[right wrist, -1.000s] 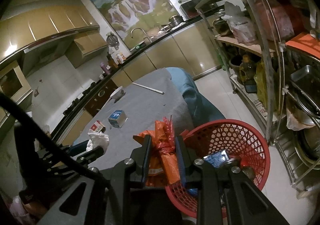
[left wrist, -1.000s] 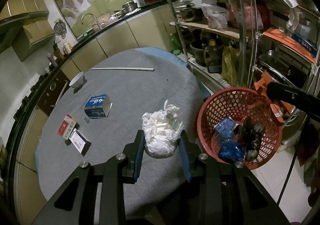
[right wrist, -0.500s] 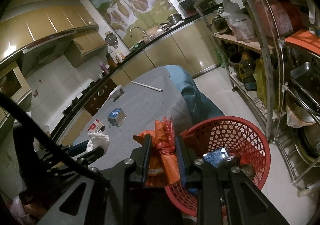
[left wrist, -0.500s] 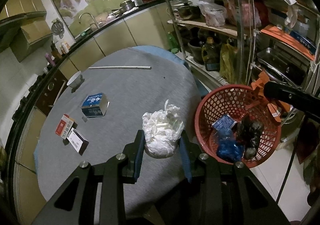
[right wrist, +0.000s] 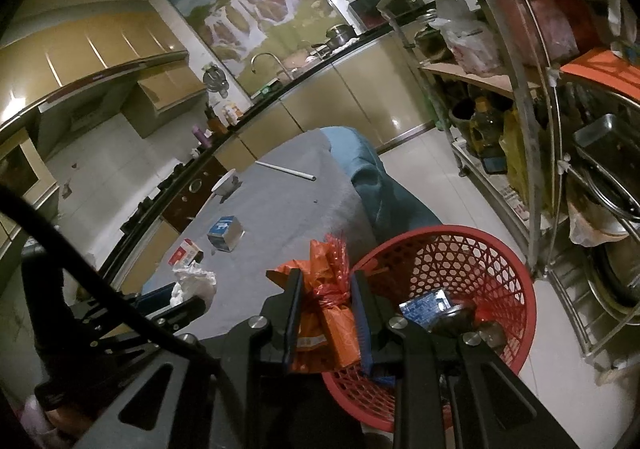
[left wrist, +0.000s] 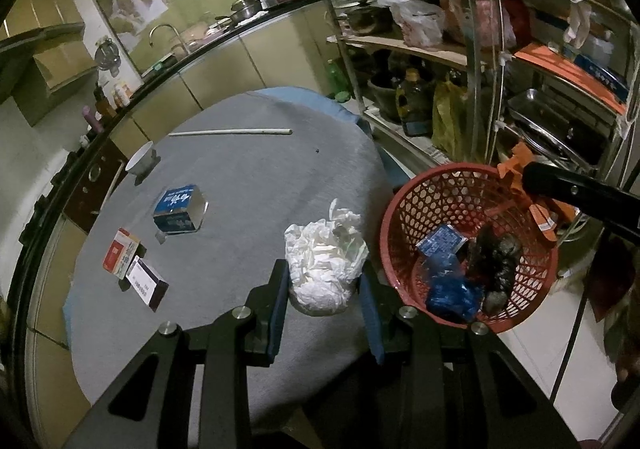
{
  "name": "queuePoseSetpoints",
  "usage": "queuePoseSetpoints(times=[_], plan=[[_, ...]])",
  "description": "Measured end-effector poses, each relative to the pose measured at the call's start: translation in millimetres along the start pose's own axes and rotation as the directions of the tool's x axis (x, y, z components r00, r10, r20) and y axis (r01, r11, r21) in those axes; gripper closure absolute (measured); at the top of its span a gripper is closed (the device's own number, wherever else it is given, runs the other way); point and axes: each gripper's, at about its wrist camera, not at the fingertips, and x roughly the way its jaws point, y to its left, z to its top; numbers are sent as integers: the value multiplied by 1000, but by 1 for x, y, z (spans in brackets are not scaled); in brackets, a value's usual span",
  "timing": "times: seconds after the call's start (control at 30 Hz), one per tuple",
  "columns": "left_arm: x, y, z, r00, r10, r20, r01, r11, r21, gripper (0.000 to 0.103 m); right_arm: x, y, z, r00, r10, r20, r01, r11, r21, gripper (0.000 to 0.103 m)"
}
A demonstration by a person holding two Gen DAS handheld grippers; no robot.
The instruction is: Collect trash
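My left gripper [left wrist: 325, 275] is shut on a crumpled white plastic bag [left wrist: 325, 269], held just above the grey table [left wrist: 248, 185] near its right edge. The red mesh basket [left wrist: 404, 209] stands on the floor right of the table, with a blue packet [left wrist: 440, 243], blue wrapper and dark lumps inside. My right gripper [right wrist: 326, 283] is shut on an orange wrapper [right wrist: 332, 317] at the near-left rim of the basket [right wrist: 496, 249]. In the left wrist view the right gripper's black body [left wrist: 576, 193] and the orange wrapper [left wrist: 516, 163] show over the basket's far rim. The white bag [right wrist: 194, 283] shows at left in the right wrist view.
On the table lie a blue box [left wrist: 180, 209], a red-and-white box [left wrist: 120, 255], a dark box [left wrist: 146, 285], a white bowl [left wrist: 140, 161] and a white stick [left wrist: 232, 132]. A metal shelf rack [left wrist: 492, 61] crowded with pots and bottles stands close behind the basket.
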Motion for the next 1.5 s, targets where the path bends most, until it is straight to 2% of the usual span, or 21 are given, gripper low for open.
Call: queuePoseSetpoints(times=[0.63, 1.0, 1.17, 1.37, 1.5], plan=[[2, -24, 12, 1000, -4, 16, 3, 998, 66, 66, -7, -20, 4, 1000, -16, 20, 15, 999, 37, 77], [10, -32, 16, 999, -36, -7, 37, 996, 80, 66, -13, -29, 5, 999, -30, 33, 29, 998, 56, 77], [19, -32, 19, 992, -115, -43, 117, 991, 57, 66, -15, -32, 5, 999, -39, 35, 36, 997, 67, 77], [38, -31, 24, 964, -251, -93, 253, 967, 10, 66, -17, -41, 8, 998, -51, 36, 48, 995, 92, 77], [46, -40, 28, 951, -294, -96, 297, 955, 19, 66, -16, -46, 10, 997, -66, 36, 62, 993, 101, 76]])
